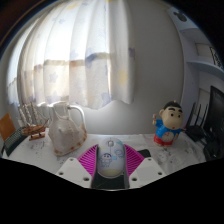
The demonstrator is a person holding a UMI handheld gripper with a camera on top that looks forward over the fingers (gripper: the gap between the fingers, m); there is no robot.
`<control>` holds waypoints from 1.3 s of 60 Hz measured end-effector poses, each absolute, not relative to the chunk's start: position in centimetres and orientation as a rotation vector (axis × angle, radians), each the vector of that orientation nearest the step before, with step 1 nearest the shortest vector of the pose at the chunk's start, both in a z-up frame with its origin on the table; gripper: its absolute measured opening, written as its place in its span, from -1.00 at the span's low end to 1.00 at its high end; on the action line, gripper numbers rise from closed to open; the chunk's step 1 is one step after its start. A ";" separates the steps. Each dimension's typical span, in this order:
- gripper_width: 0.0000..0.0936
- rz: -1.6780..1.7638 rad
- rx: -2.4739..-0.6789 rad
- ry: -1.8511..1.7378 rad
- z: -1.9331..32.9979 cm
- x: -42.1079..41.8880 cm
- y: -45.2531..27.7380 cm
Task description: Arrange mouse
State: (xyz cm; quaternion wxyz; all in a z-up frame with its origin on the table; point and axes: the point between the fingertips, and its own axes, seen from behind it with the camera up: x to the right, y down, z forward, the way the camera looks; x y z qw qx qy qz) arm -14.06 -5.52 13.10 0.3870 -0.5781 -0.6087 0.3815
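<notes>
gripper: fingers pinch the mouse, pads apparently pressed to both its sides | mouse: between the fingers, above the white table | beyond: jug left, doll right, curtain behind | step: carrying mouse to its spot | tip: keep it level, lower until it rests, then release
</notes>
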 end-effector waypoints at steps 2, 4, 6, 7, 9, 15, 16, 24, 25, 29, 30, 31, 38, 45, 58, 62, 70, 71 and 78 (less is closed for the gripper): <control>-0.23 0.977 -1.496 -1.557 11.6 -15.0 -4.4; -0.23 0.979 -1.525 -1.558 10.0 -15.7 -3.4; -0.23 0.972 -1.551 -1.568 8.1 -16.2 -2.6; -0.24 0.960 -1.562 -1.577 7.1 -16.4 -2.1; -0.23 0.924 -1.584 -1.581 5.0 -16.4 -1.6; -0.21 0.895 -1.628 -1.644 0.5 -16.5 -0.4; -0.19 0.895 -1.637 -1.655 0.0 -16.3 -0.4; 0.09 0.920 -1.653 -1.697 -1.4 -15.8 -0.8; 0.18 0.913 -1.650 -1.710 -1.4 -15.7 -0.8; 0.85 0.889 -1.642 -1.738 -0.5 -14.9 -0.9; 0.79 0.885 -1.638 -1.739 -0.1 -14.6 -0.9; 0.76 0.881 -1.633 -1.740 0.5 -14.3 -0.9; 0.82 0.866 -1.626 -1.742 5.3 -9.8 -1.3; 0.81 0.811 -1.658 -1.762 9.5 -2.7 -1.6; 0.81 0.744 -1.703 -1.783 12.8 9.8 -2.2; 0.81 0.742 -1.718 -1.782 12.9 12.2 -2.7; 0.81 0.731 -1.700 -1.799 12.3 14.6 -3.4; 0.81 0.733 -1.700 -1.800 12.2 14.6 -3.5; 0.81 0.721 -1.684 -1.793 12.3 14.8 -3.1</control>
